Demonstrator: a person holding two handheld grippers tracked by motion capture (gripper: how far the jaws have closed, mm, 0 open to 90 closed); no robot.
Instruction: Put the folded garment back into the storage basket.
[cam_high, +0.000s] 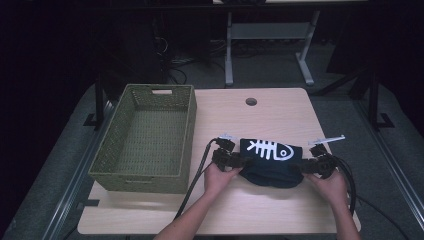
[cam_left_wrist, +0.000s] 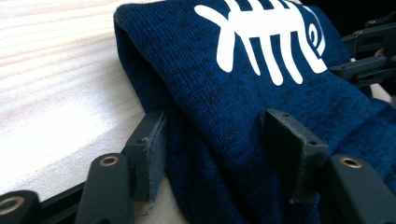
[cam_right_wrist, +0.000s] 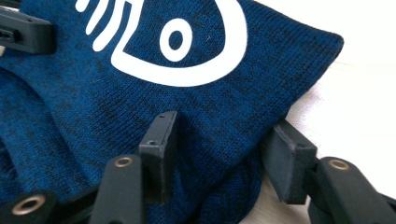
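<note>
The bench (cam_high: 165, 210) carries a green woven basket (cam_high: 150, 140) along its left edge. A folded navy garment (cam_high: 272, 165) lies near the front edge, right of centre. The left gripper (cam_left_wrist: 219, 158) and right gripper (cam_right_wrist: 219, 158) each clamp one end in their jaws; I'd lift both ends evenly, keeping the fold.

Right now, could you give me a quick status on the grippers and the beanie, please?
Left gripper and right gripper: jaws pinching the beanie's two ends. Beanie on the table, beside the basket. Nothing in the way.

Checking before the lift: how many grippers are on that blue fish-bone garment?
2: left gripper at the garment's left edge, right gripper at its right edge, fabric between both pairs of jaws.
</note>
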